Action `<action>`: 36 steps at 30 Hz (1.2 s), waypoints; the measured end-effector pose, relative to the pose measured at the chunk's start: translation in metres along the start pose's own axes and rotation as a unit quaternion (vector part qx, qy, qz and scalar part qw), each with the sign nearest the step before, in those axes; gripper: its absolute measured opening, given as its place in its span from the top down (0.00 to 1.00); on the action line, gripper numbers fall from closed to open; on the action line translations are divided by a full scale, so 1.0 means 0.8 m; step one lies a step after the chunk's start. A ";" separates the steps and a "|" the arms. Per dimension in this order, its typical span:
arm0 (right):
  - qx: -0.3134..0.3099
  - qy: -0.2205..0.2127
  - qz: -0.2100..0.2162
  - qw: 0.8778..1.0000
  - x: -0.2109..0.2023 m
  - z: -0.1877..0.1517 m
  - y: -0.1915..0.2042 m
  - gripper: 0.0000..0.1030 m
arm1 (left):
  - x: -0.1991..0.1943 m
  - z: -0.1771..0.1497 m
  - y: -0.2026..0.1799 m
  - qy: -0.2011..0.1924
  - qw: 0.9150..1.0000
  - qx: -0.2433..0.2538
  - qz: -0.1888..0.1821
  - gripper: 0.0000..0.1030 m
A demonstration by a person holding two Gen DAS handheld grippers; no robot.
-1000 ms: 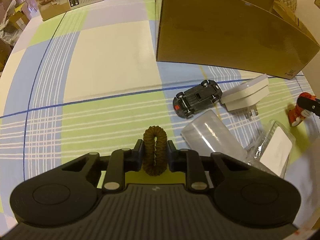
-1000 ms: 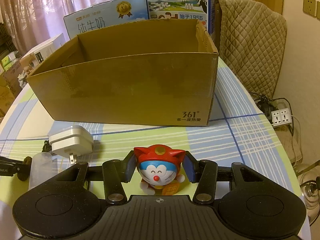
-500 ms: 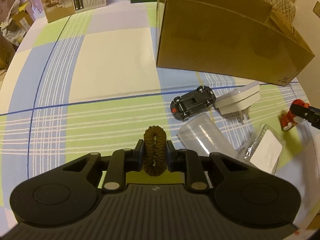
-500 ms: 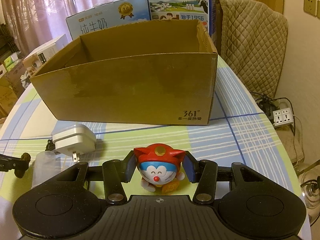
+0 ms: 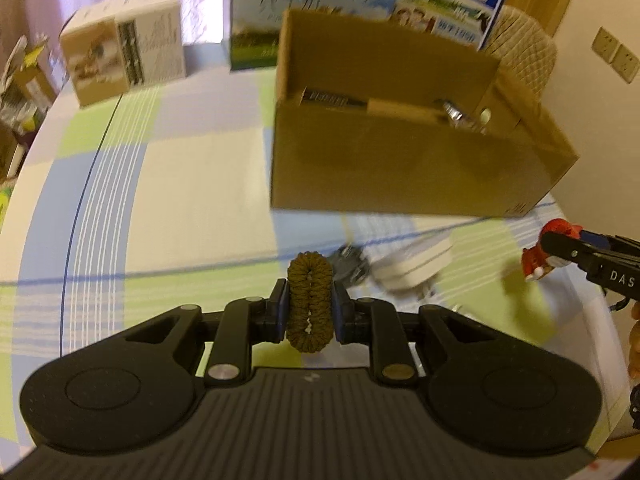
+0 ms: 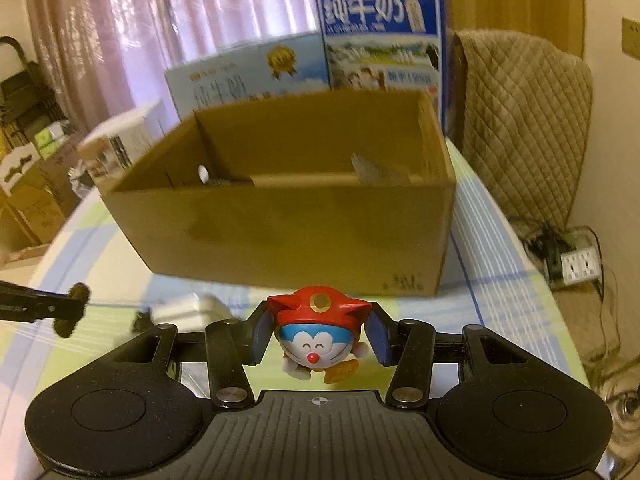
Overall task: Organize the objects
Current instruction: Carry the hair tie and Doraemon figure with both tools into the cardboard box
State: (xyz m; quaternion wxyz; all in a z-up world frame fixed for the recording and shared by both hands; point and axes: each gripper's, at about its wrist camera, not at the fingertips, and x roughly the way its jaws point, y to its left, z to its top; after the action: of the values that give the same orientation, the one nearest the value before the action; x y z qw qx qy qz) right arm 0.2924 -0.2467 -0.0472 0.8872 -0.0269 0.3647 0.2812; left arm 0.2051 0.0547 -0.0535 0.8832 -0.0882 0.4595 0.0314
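Holding a brown hair tie [image 5: 309, 302] pinched tight in my left gripper [image 5: 309, 307], clear of the checked tablecloth [image 5: 160, 184], I have the right gripper [image 6: 318, 338] clamped on a red-capped cat figurine [image 6: 318, 336]. The open cardboard box [image 6: 320, 232] sits ahead; a white charger [image 5: 416, 266] and toy car [image 5: 350, 266] lie before it.

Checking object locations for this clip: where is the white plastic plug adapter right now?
The white plastic plug adapter lies on the checked tablecloth in front of the open cardboard box, beside the dark toy car; it shows blurred in both wrist views.
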 end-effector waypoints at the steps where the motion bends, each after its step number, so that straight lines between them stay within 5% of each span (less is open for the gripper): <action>1: -0.002 -0.007 0.004 1.000 -0.004 0.006 0.002 0.55 | -0.003 0.006 -0.004 -0.006 1.000 0.003 -0.003 0.83; 22: -0.010 -0.072 0.061 0.995 0.002 0.124 0.014 0.55 | 0.008 0.124 -0.063 -0.059 0.997 0.034 -0.039 0.83; 36: 0.022 -0.026 0.040 0.999 0.093 0.163 -0.020 0.55 | 0.076 0.198 -0.086 -0.020 0.998 0.032 -0.055 0.82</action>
State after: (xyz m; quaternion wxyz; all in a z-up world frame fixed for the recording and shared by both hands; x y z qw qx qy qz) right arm 0.4257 -0.1913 -0.0038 0.8847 0.0148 0.3489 0.3088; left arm 0.3774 0.0150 -0.0053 0.8952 -0.0844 0.4367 -0.0297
